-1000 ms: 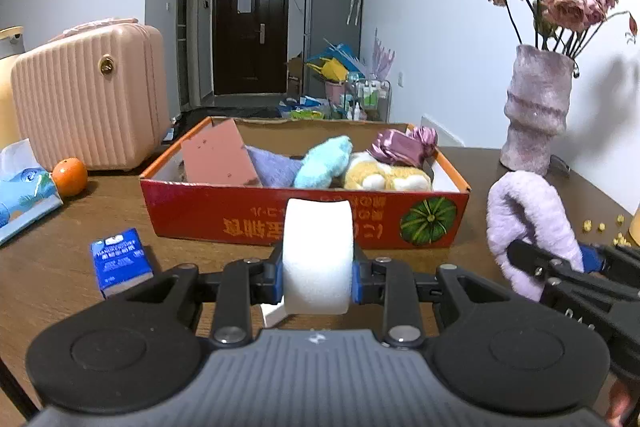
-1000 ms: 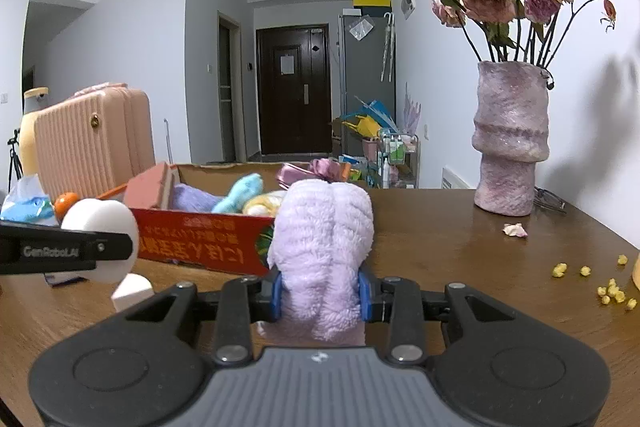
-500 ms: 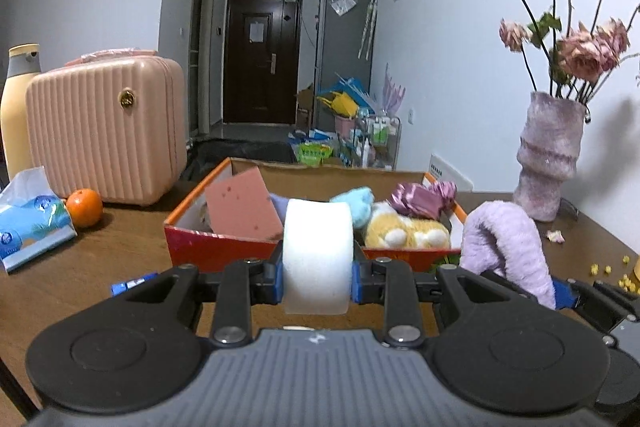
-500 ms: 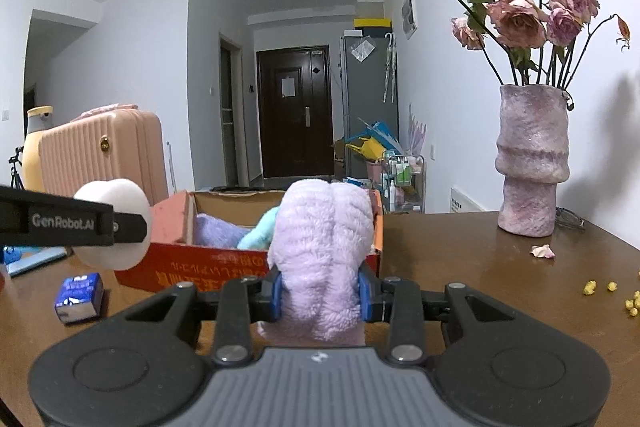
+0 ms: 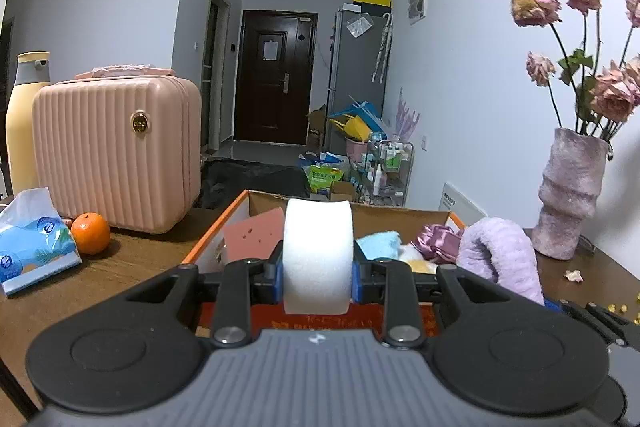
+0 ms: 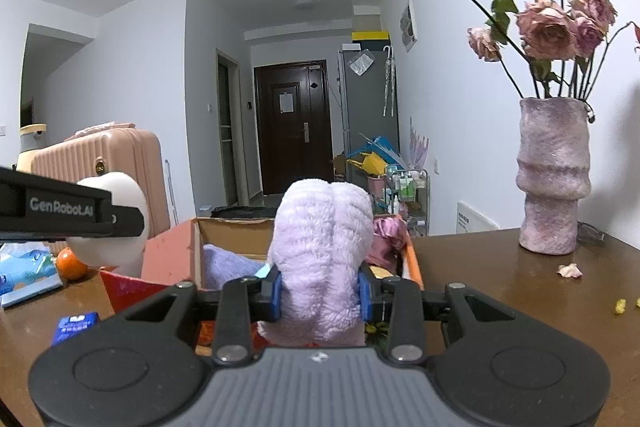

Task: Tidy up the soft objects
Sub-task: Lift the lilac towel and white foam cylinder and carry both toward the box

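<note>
Brown wooden table [image 6: 500,267], white hallway walls [image 5: 132,27]

Definitely somebody's apartment, lived-in and a bit messy. Dark front door [image 5: 274,83] down a narrow hallway, grey fridge [image 5: 356,75] with clutter piled at its foot. Closer in, a brown wooden surface [image 6: 500,267] with a vase of dried roses [image 6: 554,179], pink suitcase [image 5: 116,151], tissue pack [image 5: 34,245].

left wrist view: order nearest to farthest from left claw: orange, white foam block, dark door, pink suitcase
1. white foam block: clamped in the left claw
2. orange: on the table, left
3. pink suitcase: behind the orange, left
4. dark door: far end of the hallway
</note>
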Demonstrator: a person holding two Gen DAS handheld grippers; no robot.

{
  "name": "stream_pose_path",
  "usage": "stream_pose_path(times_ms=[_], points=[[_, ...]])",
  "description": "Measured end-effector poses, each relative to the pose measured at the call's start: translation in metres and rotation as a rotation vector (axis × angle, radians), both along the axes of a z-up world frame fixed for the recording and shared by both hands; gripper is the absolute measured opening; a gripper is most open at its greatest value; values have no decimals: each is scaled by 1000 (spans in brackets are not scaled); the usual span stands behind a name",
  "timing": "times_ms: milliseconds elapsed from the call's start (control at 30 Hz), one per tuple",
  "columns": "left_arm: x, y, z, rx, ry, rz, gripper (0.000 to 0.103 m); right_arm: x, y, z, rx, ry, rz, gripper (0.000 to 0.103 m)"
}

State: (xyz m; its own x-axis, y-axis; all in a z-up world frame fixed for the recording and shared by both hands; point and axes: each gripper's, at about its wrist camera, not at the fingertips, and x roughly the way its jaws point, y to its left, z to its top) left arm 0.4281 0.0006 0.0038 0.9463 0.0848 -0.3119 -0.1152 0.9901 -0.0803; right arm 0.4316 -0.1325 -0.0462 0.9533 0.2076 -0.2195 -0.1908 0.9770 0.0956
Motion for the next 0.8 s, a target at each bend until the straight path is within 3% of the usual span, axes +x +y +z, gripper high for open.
stream_pose_path(times_ms=[800], points=[[69,23,3,-21,-38,32,29,69,39,2,1,-32,27,34]])
